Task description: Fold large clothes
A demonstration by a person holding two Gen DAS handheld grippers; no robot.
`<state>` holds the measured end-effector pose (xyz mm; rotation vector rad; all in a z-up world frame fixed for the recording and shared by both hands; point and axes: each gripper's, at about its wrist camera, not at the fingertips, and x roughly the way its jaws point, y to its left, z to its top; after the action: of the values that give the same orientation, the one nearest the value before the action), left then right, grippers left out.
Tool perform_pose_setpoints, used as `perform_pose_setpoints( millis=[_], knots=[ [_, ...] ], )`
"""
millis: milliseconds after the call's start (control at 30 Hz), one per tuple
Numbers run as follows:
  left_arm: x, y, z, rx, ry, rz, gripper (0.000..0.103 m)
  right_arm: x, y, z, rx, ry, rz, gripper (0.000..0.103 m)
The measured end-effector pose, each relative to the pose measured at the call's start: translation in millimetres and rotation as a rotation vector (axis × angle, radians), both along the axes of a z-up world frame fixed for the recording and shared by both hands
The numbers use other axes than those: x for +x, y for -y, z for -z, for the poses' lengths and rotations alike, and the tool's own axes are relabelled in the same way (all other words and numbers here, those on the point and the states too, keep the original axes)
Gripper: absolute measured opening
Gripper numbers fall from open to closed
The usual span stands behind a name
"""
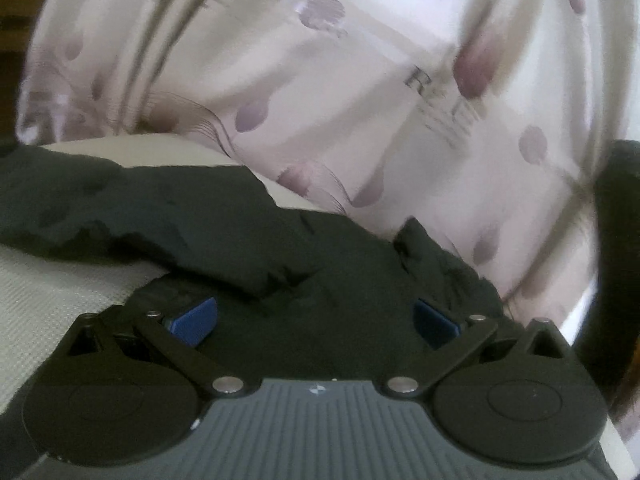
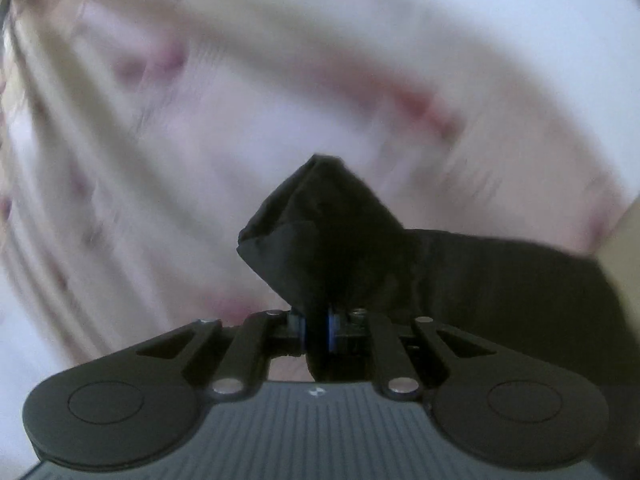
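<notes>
Seen from the left wrist camera, the left gripper is held with its two blue-padded fingers spread wide, nothing clamped between them, low over a crumpled black fabric garment. The garment is spread in rumpled folds across a pale woven-textured surface, with part of it lying directly between and beneath the parted fingers. Behind it a white curtain printed with mauve ovals and grey stripes is hung, blurred in places. Seen from the right wrist camera, the right gripper is drawn tight on a bunched corner of the same black garment, the cloth pinched between the blue pads and raised in a peak above the fingers, the rest trailing away to the right. The curtain behind is heavily smeared by blur.
</notes>
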<state>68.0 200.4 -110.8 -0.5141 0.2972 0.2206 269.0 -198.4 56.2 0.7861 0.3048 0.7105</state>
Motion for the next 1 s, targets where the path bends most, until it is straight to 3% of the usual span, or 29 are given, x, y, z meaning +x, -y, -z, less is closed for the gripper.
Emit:
perform_pose_setpoints(
  millis=[167, 267, 400, 500, 733, 833, 867, 900, 1000],
  knots=[
    [-4, -6, -3, -0.032, 0.012, -0.027, 0.103, 3, -122, 66, -0.159, -0.122, -0.154, 0.009],
    [-5, -10, -4, -0.050, 0.019, -0.027, 0.103, 4, -166, 106, -0.302, -0.172, -0.192, 0.009],
    [-5, -13, -3, -0.067, 0.025, -0.030, 0.103, 9, -193, 154, -0.445, -0.226, -0.232, 0.009],
    [-5, -15, -1, -0.078, 0.022, -0.036, 0.103, 5, -208, 172, -0.539, -0.230, -0.282, 0.012],
    [-2, -20, -2, -0.100, -0.008, -0.023, 0.103, -14, -224, 182, -0.725, -0.091, -0.283, 0.019],
    [-7, -33, -13, -0.144, -0.058, 0.023, 0.103, -24, -237, 179, -0.791, -0.023, -0.284, 0.032],
    [-14, -41, -17, -0.179, -0.058, 0.008, 0.103, -31, -242, 179, -0.825, 0.010, -0.285, 0.044],
    [-23, -51, -21, -0.216, -0.061, -0.015, 0.103, -32, -249, 179, -0.844, 0.035, -0.303, 0.067],
    [-48, -89, -25, -0.329, -0.076, -0.075, 0.103, -51, -268, 180, -0.975, 0.135, -0.325, 0.085]
  ],
)
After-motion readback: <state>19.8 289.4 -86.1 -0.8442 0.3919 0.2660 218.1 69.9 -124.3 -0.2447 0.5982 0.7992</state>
